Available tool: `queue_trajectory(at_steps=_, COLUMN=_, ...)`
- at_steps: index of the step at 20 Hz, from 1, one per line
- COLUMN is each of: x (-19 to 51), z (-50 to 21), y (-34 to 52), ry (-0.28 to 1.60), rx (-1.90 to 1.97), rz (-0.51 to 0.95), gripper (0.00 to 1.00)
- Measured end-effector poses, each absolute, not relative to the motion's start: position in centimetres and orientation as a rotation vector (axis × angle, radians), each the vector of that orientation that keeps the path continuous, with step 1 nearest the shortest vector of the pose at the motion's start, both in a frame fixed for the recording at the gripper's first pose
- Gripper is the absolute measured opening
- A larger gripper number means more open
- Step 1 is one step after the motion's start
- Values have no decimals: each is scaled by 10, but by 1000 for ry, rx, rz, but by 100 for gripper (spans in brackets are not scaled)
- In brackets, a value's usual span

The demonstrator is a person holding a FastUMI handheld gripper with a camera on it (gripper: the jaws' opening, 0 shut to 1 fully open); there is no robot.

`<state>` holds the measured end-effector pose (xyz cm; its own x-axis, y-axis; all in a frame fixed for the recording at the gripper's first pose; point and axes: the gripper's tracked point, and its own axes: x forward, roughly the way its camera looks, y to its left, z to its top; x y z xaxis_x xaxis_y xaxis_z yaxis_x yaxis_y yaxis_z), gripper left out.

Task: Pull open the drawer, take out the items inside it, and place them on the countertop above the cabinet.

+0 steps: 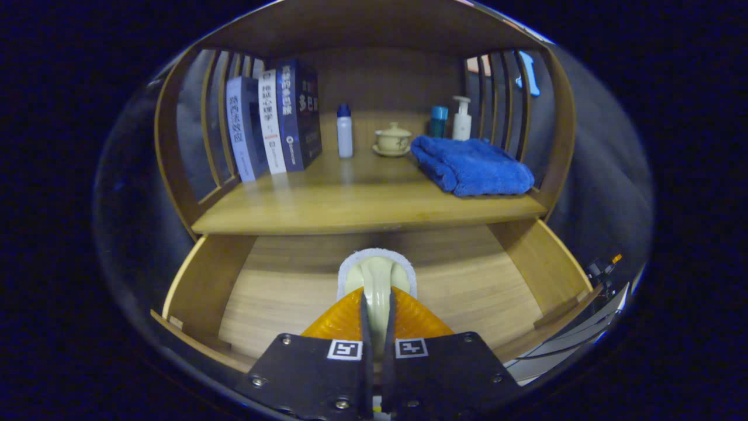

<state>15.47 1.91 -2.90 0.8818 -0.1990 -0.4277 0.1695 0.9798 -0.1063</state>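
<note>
The wooden drawer (205, 280) stands pulled open below me, its bare floor showing on both sides of my fingers. My gripper (377, 295) is shut on a cream-coloured handled item with a white fuzzy rim (377, 264), perhaps a brush or scrubber. It is held above the drawer floor, just below the front edge of the countertop (350, 206). The lower part of the item is hidden between my fingers.
On the countertop stand several books (273, 124) at the left, a small white bottle with a blue cap (345, 133), a lidded cup on a saucer (392, 140), a folded blue towel (472, 166), a teal bottle (438, 121) and a white pump bottle (461, 120). Slatted side walls enclose it.
</note>
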Motion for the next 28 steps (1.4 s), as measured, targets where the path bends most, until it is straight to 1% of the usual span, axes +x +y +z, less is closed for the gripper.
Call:
queue_trajectory(at_steps=7, x=117, z=38, y=32, ry=166, rx=-20, rz=-149, gripper=6)
queue_trajectory(at_steps=11, x=96, z=93, y=40, ry=27, rx=-47, rz=-134, gripper=6)
queue_trajectory(at_steps=13, x=91, z=119, y=38, ry=-6, rx=-55, rz=-154, gripper=6)
queue_trajectory(at_steps=16, x=97, z=151, y=45, ry=-21, rx=-35, rz=-144, gripper=6)
queue_trajectory(at_steps=18, x=110, z=165, y=52, ry=-7, rx=-24, rz=-122, gripper=6)
queue_trajectory(at_steps=23, x=163, z=176, y=55, ry=119, rx=-62, rz=-143, gripper=6)
queue_trajectory(at_steps=28, x=231, z=125, y=52, ry=379, rx=-111, rz=-170, gripper=6)
